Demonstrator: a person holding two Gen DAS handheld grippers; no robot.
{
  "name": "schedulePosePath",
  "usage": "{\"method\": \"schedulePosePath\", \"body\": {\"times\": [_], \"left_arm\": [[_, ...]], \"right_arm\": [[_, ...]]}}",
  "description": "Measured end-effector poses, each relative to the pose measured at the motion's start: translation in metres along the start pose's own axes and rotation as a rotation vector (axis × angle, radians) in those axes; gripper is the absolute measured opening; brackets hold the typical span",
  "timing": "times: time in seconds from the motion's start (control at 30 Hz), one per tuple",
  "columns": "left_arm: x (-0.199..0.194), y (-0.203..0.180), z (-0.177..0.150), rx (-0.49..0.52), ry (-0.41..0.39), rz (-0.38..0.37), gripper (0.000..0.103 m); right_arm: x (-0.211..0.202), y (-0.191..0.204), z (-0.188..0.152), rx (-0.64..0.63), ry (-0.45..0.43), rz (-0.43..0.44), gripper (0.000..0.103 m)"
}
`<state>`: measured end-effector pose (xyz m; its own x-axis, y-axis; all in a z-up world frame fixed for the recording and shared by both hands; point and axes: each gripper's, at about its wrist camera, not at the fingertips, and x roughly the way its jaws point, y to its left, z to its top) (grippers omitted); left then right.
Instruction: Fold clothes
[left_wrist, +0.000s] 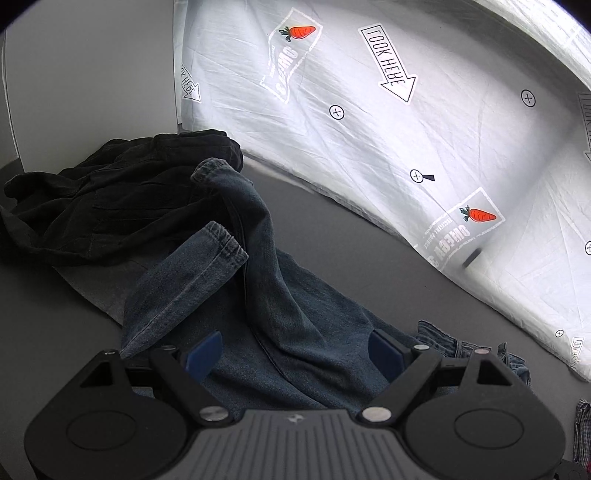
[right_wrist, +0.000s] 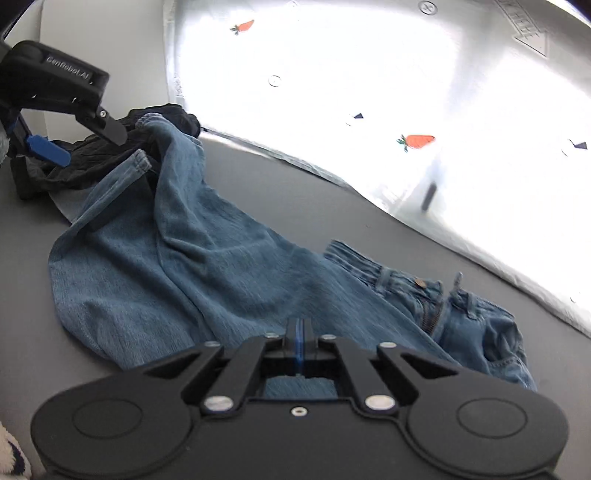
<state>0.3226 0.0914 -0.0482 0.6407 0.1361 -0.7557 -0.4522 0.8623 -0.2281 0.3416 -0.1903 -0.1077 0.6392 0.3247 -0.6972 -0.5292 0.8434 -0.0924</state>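
Jeans (right_wrist: 207, 266): spread crumpled on the grey surface (right_wrist: 280, 192), waistband to the right, leg cuffs lying against the black garment (left_wrist: 110, 199).
Left gripper (left_wrist: 293, 352): fingers wide apart, above the denim, holding nothing.
Right gripper (right_wrist: 298, 341): blue pads pressed together; denim directly beneath, grip on cloth not confirmable.
Backdrop: white printed sheet (left_wrist: 369, 129) behind.

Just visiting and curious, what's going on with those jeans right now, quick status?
Left gripper jaws open, over the jeans. Right gripper jaws shut, pinching denim. Jeans crumpled, unfolded. Black garment heaped against the leg ends.
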Motion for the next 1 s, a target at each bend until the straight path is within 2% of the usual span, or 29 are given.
{"method": "schedulePosePath", "body": {"times": [0.07, 0.1, 0.13, 0.17, 0.23, 0.33, 0.4, 0.5, 0.57, 0.63, 0.67, 0.73, 0.8, 0.83, 0.87, 0.9, 0.93, 0.97, 1.0], "left_arm": [[0.004, -0.007, -0.004, 0.014, 0.019, -0.015, 0.087], [0.006, -0.01, -0.006, 0.019, 0.027, -0.024, 0.087], [0.008, -0.014, -0.007, 0.028, 0.033, -0.035, 0.087], [0.011, -0.017, -0.009, 0.037, 0.04, -0.046, 0.087], [0.017, -0.026, -0.012, 0.064, 0.056, -0.074, 0.087], [0.031, -0.043, -0.014, 0.114, 0.076, -0.115, 0.086], [0.047, -0.058, -0.013, 0.156, 0.089, -0.142, 0.086], [0.082, -0.085, -0.007, 0.231, 0.102, -0.182, 0.085], [0.11, -0.103, 0.001, 0.253, 0.103, -0.253, 0.065], [0.142, -0.121, 0.009, 0.272, 0.124, -0.319, 0.063], [0.16, -0.132, 0.011, 0.287, 0.141, -0.334, 0.06], [0.196, -0.15, 0.014, 0.317, 0.188, -0.346, 0.06], [0.229, -0.165, 0.013, 0.344, 0.254, -0.329, 0.06], [0.242, -0.168, 0.011, 0.334, 0.292, -0.355, 0.061], [0.253, -0.169, 0.01, 0.318, 0.33, -0.389, 0.066], [0.257, -0.17, 0.007, 0.318, 0.337, -0.392, 0.072], [0.26, -0.17, 0.005, 0.321, 0.337, -0.386, 0.083], [0.262, -0.17, 0.003, 0.325, 0.336, -0.381, 0.087], [0.264, -0.17, 0.001, 0.328, 0.336, -0.376, 0.087]], "right_arm": [[-0.004, -0.024, -0.02, 0.066, 0.04, -0.066, 0.016], [-0.006, -0.036, -0.029, 0.098, 0.048, -0.102, 0.028], [-0.008, -0.048, -0.038, 0.13, 0.056, -0.137, 0.035], [-0.011, -0.06, -0.046, 0.174, 0.057, -0.161, 0.038], [-0.014, -0.08, -0.056, 0.28, 0.046, -0.173, 0.052], [-0.009, -0.105, -0.057, 0.381, 0.029, -0.188, 0.063], [0.0, -0.118, -0.055, 0.386, 0.027, -0.23, 0.067], [0.024, -0.144, -0.048, 0.38, 0.039, -0.288, 0.068], [0.043, -0.164, -0.044, 0.402, 0.044, -0.289, 0.071], [0.065, -0.185, -0.041, 0.427, 0.052, -0.29, 0.072], [0.078, -0.196, -0.04, 0.438, 0.06, -0.291, 0.072], [0.107, -0.218, -0.04, 0.475, 0.093, -0.277, 0.072], [0.135, -0.24, -0.042, 0.522, 0.126, -0.254, 0.072], [0.146, -0.249, -0.043, 0.554, 0.136, -0.236, 0.072], [0.154, -0.254, -0.044, 0.573, 0.141, -0.226, 0.072], [0.161, -0.258, -0.044, 0.585, 0.146, -0.219, 0.072], [0.168, -0.262, -0.045, 0.598, 0.151, -0.212, 0.074], [0.175, -0.266, -0.045, 0.61, 0.155, -0.205, 0.075], [0.181, -0.268, -0.046, 0.617, 0.162, -0.197, 0.076]]}}
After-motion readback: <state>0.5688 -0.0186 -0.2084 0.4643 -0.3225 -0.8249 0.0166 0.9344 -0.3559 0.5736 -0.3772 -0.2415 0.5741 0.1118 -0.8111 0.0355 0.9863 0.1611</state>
